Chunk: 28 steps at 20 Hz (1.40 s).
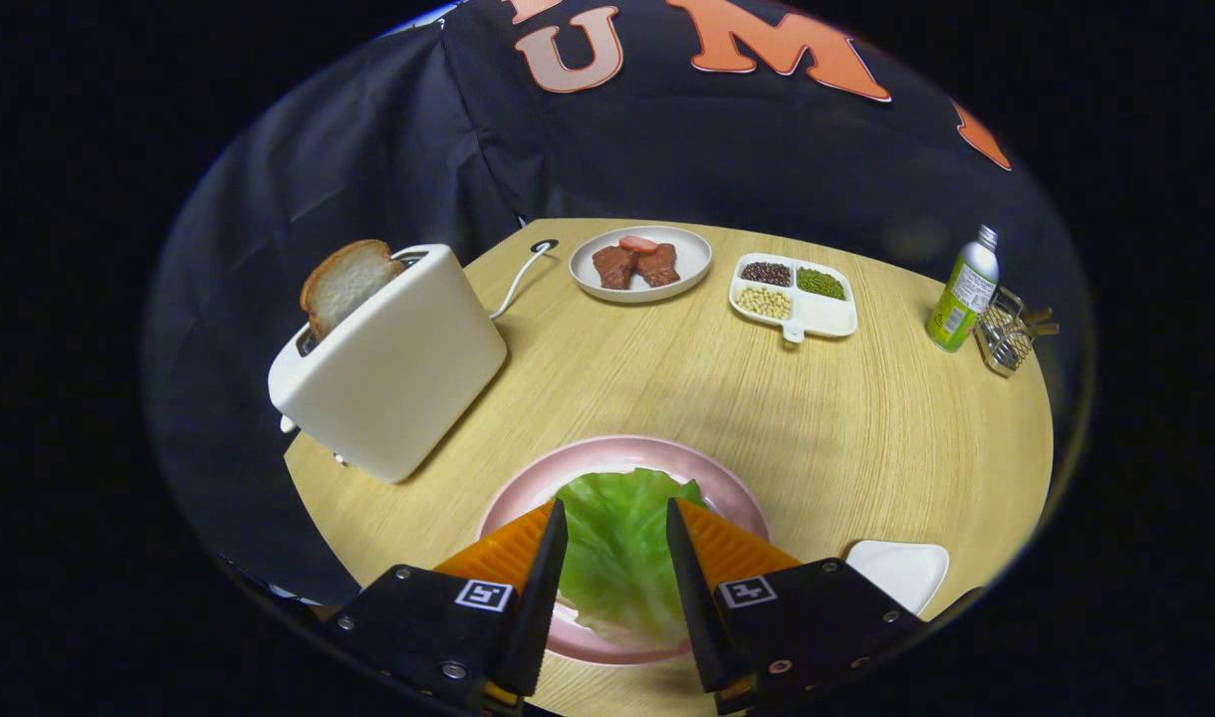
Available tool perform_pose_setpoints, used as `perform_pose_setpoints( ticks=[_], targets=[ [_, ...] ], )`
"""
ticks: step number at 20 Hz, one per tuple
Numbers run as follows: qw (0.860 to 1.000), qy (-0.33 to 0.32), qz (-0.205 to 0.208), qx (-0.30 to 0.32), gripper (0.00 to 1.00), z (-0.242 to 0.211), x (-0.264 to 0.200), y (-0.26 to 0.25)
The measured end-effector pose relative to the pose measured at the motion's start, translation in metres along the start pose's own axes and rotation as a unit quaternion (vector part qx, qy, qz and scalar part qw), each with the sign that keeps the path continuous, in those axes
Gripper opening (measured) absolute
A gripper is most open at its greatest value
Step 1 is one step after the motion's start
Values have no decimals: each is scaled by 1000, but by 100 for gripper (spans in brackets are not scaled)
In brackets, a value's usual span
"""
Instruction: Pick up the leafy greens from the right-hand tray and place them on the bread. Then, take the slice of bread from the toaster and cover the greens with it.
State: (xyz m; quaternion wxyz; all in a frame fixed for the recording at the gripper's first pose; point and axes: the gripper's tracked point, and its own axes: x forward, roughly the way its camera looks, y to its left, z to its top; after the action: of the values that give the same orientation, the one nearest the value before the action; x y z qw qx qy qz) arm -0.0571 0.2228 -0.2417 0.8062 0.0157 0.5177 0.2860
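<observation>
A: The gripper (617, 553) is spread apart over the pink plate (737, 498), fingers either side of the greens (617, 538), not pressing them. The bread beneath is hidden, so I can't confirm it.

B: Risk?

A: The leaf might cling to a finger and drag off the plate as the gripper lifts.

B: And beyond the plate?

A: Toaster (388, 368) with its slice (347, 282), then a dish (642, 264) of meat and a divided tray (795, 297) of beans, on the surface (667, 388)
</observation>
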Motion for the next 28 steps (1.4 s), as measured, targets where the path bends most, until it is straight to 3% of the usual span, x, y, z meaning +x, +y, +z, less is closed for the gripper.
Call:
perform_pose_setpoints(
  ticks=[17, 22, 28],
  targets=[
    [994, -21, 102, 46, 83, 137, -16, 144],
    [991, 0, 130, 25, 83, 150, -3, 189],
    [990, 50, 129, 24, 75, 146, 27, 213]
  ],
)
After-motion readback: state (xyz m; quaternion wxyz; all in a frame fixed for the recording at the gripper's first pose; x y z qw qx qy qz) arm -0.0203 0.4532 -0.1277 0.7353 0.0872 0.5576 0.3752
